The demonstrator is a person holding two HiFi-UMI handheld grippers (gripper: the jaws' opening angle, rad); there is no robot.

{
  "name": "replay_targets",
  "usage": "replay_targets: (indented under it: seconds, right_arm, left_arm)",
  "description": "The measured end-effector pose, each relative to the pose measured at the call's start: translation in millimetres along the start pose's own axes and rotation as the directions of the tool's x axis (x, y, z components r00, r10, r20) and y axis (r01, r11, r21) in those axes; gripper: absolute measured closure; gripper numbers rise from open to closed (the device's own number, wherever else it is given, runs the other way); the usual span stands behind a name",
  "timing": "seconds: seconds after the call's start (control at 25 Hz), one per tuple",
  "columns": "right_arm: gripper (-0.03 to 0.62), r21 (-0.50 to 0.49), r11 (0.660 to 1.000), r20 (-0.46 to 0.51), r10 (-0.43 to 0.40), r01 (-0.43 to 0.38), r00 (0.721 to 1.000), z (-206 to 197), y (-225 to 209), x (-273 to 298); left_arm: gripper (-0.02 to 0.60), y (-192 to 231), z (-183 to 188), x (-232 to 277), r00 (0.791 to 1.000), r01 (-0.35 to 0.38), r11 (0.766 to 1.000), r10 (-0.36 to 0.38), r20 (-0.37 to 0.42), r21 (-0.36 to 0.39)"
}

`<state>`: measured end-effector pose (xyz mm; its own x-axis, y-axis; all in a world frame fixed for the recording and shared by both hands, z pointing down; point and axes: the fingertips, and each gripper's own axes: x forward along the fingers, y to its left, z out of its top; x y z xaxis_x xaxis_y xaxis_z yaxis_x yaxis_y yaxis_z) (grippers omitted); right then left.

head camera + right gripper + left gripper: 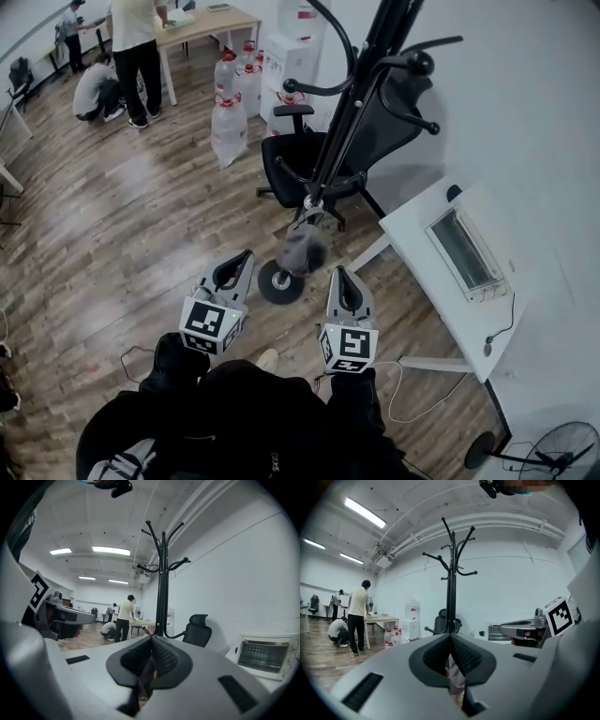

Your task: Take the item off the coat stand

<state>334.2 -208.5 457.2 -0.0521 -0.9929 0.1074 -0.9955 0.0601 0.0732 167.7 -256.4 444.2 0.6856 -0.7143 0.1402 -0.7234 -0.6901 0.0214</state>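
Note:
The black coat stand (349, 112) rises from a round base (279, 283) on the wooden floor, and its bare upper hooks show in the left gripper view (451, 573) and the right gripper view (162, 573). A blurred grey item (302, 247) hangs low on the pole, just above the base. My left gripper (246, 259) is to the left of it, my right gripper (339, 276) to the right, and both are apart from it. The left gripper (450, 637) and the right gripper (151, 639) have their jaws together at the tips, with nothing held.
A black office chair (309, 159) stands right behind the stand. A white table (441, 281) with a toaster oven (461, 251) is at the right by the wall. Water bottles (230, 117) and people (136, 47) at a desk are farther back. A fan (553, 450) is at the lower right.

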Motion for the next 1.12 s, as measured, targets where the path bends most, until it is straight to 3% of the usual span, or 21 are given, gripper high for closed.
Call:
replay_targets:
  seconds: [0.56,0.64,1.12]
  right_arm:
    - [0.576,0.003,0.992,-0.089,0.126,-0.126,0.988,-43.3,-15.7,53.2]
    - [0.468,-0.001,0.986,-0.108,0.166,-0.167,0.980,-48.7,-14.2,60.1]
    - [0.345,-0.053,0.969,-0.179,0.230,-0.243,0.957,-73.8,-12.2,99.7]
  left_arm:
    - [0.557,11.0,-22.2,23.0,0.994,-0.093,0.996,0.091,-0.063,-0.018]
    - [0.557,9.0,-23.1,26.8,0.994,-0.089,0.996,0.088,-0.072,-0.017]
    - [0.557,12.9,-24.6,40.9,0.992,-0.098,0.995,0.097,-0.085,-0.011]
